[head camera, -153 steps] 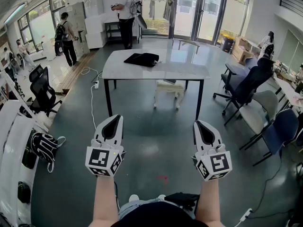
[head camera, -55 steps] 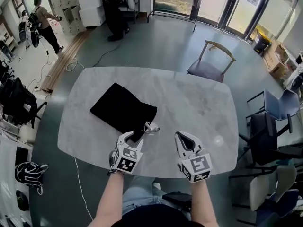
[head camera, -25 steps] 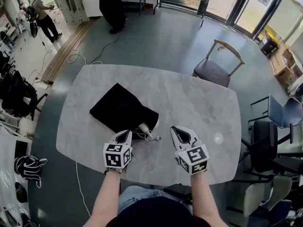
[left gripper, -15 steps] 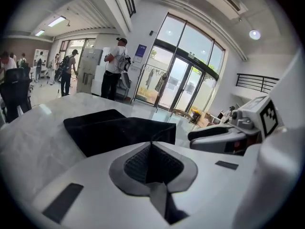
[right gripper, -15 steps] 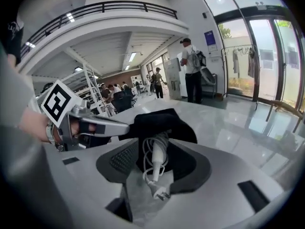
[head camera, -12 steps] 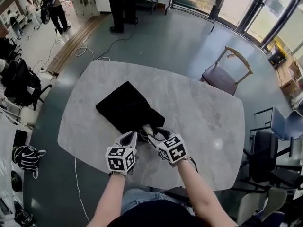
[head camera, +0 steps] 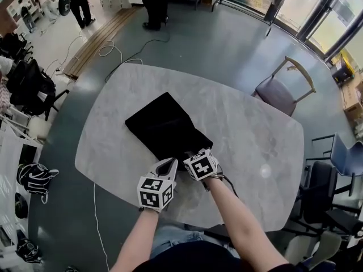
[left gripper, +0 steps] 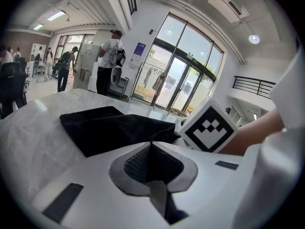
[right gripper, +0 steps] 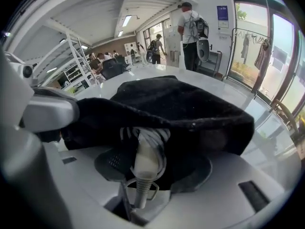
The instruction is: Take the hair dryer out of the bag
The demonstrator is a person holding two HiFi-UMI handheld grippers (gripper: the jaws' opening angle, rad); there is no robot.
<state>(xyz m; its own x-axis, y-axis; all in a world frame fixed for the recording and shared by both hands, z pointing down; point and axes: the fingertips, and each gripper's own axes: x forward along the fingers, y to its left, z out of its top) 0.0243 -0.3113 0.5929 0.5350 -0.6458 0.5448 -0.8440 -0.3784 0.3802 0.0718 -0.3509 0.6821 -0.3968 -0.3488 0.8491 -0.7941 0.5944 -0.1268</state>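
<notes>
Head view: a grey marble table (head camera: 258, 126) carries a black bag (head camera: 164, 126), which lies flat and slantwise, its closed end toward the left edge and its mouth toward the near edge. Both grippers meet at that mouth, side by side, with the person's bare forearms reaching in over the near edge. The left gripper (head camera: 168, 163) points at the mouth's left corner. The right gripper (head camera: 191, 153) dips steeply into the opening, its marker cube just beside the left gripper.

In the left gripper view the jaws are pressed together, and a thin black bit of the bag's mouth is pinched at their tip. The bag stretches away across the table beyond it.

In the right gripper view the jaws stand wide apart, having just been opening. Between them, untouched by the pads, lies the hair dryer (right gripper: 143, 161). Only its pale end shows, with a white cord (right gripper: 143, 136) wound round it and a ribbed sleeve pointing back at the camera. The rest is under the black cloth, which drapes over the top.

A chair (head camera: 283, 86) stands off the table's far right edge.
</notes>
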